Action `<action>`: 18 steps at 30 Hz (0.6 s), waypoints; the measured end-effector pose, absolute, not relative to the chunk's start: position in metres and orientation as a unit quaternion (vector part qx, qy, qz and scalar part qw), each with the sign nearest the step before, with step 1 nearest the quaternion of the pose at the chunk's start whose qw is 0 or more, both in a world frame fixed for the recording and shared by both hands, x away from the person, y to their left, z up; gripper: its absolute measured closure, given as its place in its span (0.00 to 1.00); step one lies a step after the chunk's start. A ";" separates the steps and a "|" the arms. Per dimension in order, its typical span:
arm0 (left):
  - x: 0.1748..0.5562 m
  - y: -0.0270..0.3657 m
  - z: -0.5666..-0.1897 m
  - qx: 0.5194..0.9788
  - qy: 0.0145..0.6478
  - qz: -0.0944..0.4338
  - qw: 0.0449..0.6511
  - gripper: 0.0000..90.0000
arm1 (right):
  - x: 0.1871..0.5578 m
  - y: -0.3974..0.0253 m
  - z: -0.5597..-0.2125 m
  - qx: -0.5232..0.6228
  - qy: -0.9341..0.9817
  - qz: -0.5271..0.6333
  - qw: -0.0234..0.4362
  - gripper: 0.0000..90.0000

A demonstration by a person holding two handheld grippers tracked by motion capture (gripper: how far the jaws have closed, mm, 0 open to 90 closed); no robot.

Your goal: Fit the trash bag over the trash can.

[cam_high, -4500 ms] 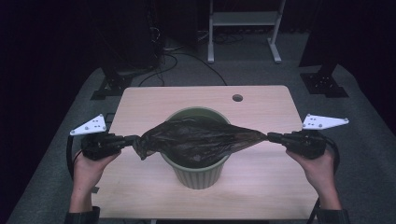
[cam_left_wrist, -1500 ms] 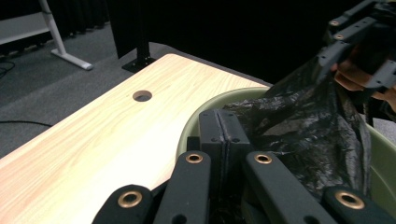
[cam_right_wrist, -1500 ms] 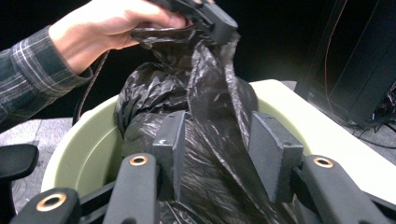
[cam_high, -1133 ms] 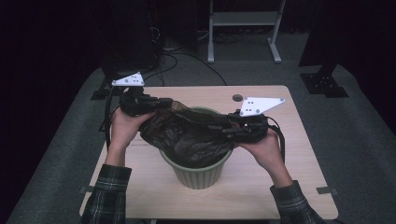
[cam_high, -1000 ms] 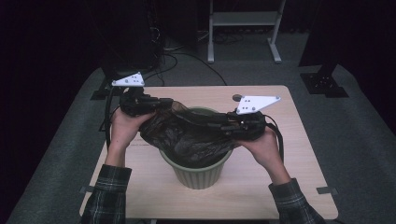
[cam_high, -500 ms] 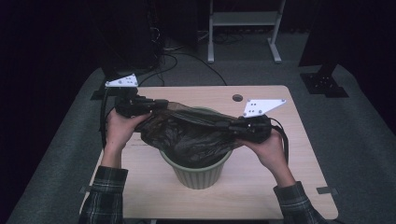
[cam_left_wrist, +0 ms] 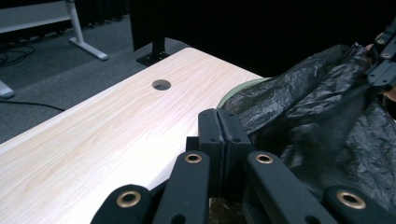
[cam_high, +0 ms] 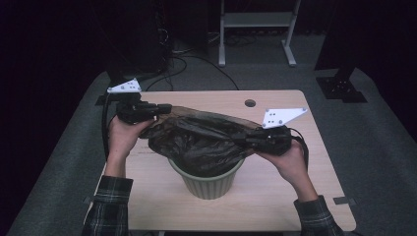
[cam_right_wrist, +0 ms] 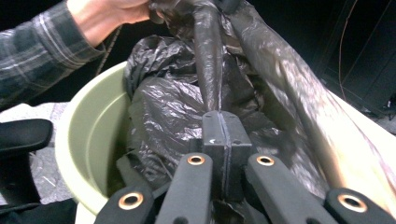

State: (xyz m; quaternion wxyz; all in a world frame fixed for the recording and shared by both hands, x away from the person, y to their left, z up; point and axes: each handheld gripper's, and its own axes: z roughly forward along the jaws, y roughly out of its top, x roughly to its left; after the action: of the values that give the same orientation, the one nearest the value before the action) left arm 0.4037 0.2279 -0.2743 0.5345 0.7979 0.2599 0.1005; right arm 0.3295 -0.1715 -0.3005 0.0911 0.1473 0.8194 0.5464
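Overhead, in the high view, the black bin bag (cam_high: pixel 206 140) is stretched across the middle of the frame, its long axis running from the upper left down toward the lower right, over the mouth of the green bin (cam_high: pixel 209 179) that stands on the wooden table (cam_high: pixel 275 196). The left gripper (cam_high: pixel 160 108) pinches the bag's upper-left end; the right gripper (cam_high: pixel 243 139) pinches its lower-right edge. Most of the film bunches above the bin's rim and sags into it.

Next, the left gripper view: its jaws stand pressed together at bottom centre, clamped on black film, and the bag (cam_left_wrist: pixel 327 126) spreads to the right of the frame, covering a sliver of bin rim (cam_left_wrist: pixel 238 89).

Lastly, the right gripper view: the jaws are closed on a twisted strand of the bag (cam_right_wrist: pixel 210 70) that rises to the top of the frame. The bin's pale inner wall (cam_right_wrist: pixel 93 130) shows at left, with crumpled film lying inside it.
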 end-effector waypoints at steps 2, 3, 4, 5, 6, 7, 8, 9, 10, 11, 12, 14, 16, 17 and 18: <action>0.403 0.230 -0.274 0.798 0.263 0.102 0.533 1.00 | 0.329 -0.173 -0.301 0.147 0.818 0.548 0.090 1.00; 0.402 0.233 -0.275 0.797 0.266 0.105 0.533 1.00 | 0.325 -0.181 -0.301 0.144 0.816 0.553 0.086 1.00; 0.402 0.235 -0.276 0.796 0.267 0.106 0.532 1.00 | 0.323 -0.183 -0.302 0.145 0.815 0.554 0.087 1.00; 0.402 0.236 -0.277 0.795 0.270 0.105 0.532 1.00 | 0.321 -0.188 -0.303 0.146 0.814 0.555 0.085 1.00; 0.402 0.238 -0.279 0.794 0.275 0.106 0.531 1.00 | 0.320 -0.191 -0.303 0.148 0.813 0.557 0.084 1.00; 0.402 0.241 -0.280 0.794 0.278 0.107 0.530 1.00 | 0.318 -0.195 -0.305 0.151 0.811 0.559 0.082 1.00; 0.402 0.243 -0.282 0.793 0.282 0.107 0.529 1.00 | 0.317 -0.200 -0.306 0.152 0.809 0.561 0.079 1.00; 0.402 0.246 -0.284 0.792 0.286 0.107 0.529 1.00 | 0.315 -0.204 -0.308 0.153 0.808 0.563 0.078 1.00; 0.401 0.248 -0.286 0.792 0.288 0.107 0.528 1.00 | 0.313 -0.210 -0.310 0.155 0.806 0.566 0.077 1.00; 0.401 0.251 -0.288 0.790 0.292 0.109 0.528 1.00 | 0.311 -0.213 -0.311 0.157 0.806 0.566 0.074 1.00; 0.400 0.254 -0.289 0.790 0.295 0.109 0.527 1.00 | 0.309 -0.217 -0.314 0.158 0.806 0.566 0.073 1.00; 0.398 0.258 -0.292 0.789 0.298 0.110 0.526 1.00 | 0.307 -0.221 -0.316 0.160 0.806 0.566 0.071 1.00; 0.396 0.263 -0.295 0.787 0.302 0.111 0.527 1.00 | 0.301 -0.231 -0.322 0.162 0.805 0.568 0.065 0.99; 0.393 0.267 -0.298 0.785 0.306 0.113 0.526 1.00 | 0.296 -0.237 -0.326 0.161 0.804 0.570 0.060 0.99; 0.392 0.269 -0.299 0.785 0.307 0.114 0.526 1.00 | 0.293 -0.240 -0.329 0.160 0.804 0.570 0.055 0.99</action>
State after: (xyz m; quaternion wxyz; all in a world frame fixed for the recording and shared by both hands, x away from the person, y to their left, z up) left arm 0.3917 0.2689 -0.2992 0.5258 0.7849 0.3073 0.1143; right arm 0.2926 -0.2397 -0.3287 0.0552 0.1596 0.8044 0.5696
